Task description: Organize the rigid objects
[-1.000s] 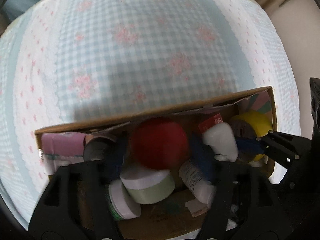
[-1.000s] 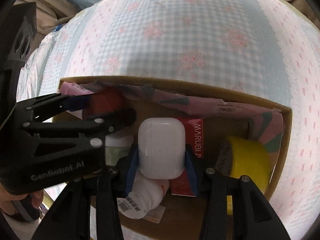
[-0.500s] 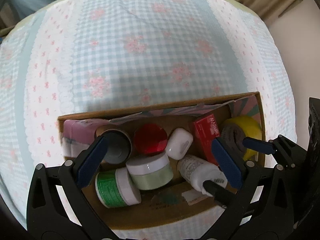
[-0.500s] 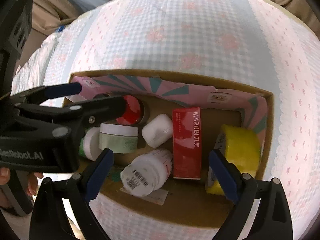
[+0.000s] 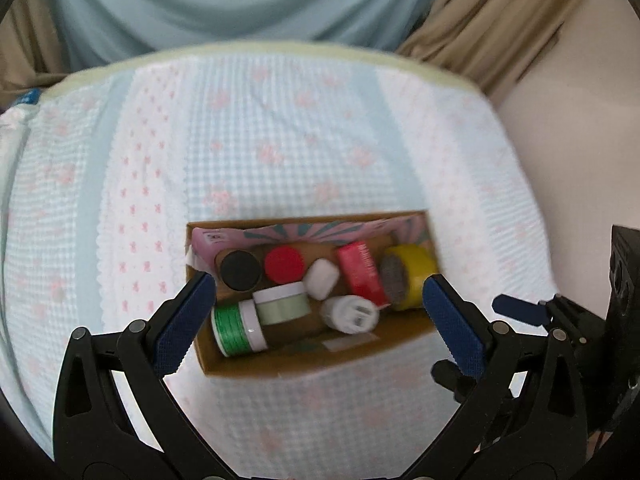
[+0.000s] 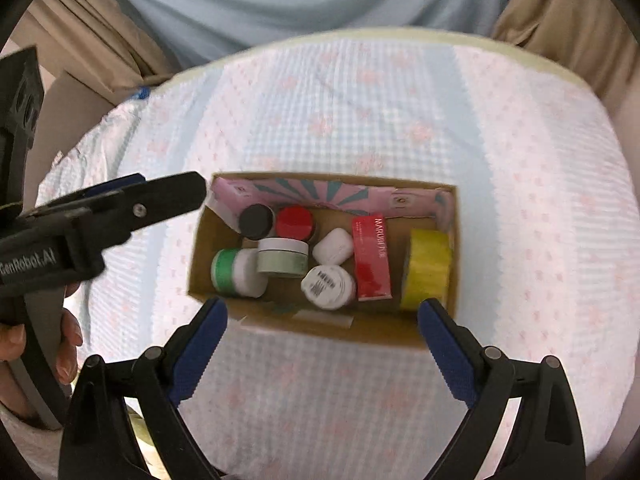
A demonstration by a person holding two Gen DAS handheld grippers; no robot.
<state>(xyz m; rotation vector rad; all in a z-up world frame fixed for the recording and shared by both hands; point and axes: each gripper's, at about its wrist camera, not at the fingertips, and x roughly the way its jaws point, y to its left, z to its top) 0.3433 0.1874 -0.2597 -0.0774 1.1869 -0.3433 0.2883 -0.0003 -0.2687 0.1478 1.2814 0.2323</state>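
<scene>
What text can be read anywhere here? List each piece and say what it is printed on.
"MARUBI": on the red carton in the cardboard box; the characters after it are too small to read.
"GenRobot.AI": on the body of the left gripper, first letter cut off by the picture's edge.
White bottle: barcode label, print too small to read.

box [image 6: 320, 332] brown | tape roll [image 6: 426, 268] yellow | carton [image 6: 372, 258] red | cloth [image 6: 400, 100] blue-pink gingham
</scene>
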